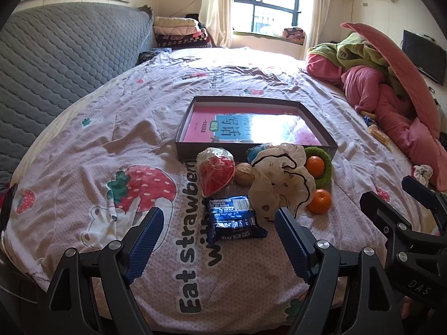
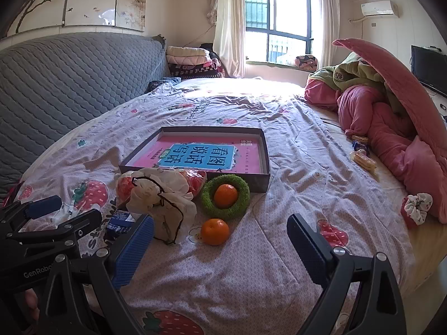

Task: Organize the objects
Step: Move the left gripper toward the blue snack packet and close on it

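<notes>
A strawberry-print bedsheet [image 2: 251, 265] covers the bed, with a grey quilted headboard [image 2: 69, 78], heaped pink bedding [image 2: 391, 128], a curtained window [image 2: 279, 22] and a wall television [image 2: 427, 64].

Left gripper [image 1: 219, 224]: you hold a black frame with angular struts that fork toward two fingers.
Left fingers [image 1: 293, 240]: both wear blue pads with a fine ribbed texture.
Screws: round silver heads sit at each joint of your frames.
Right gripper [image 2: 220, 241]: same black build; one pad looks blue, the other dark in shadow.
Markings: white "GenRobo" lettering shows on your left unit, "DAS" on your right.
</notes>
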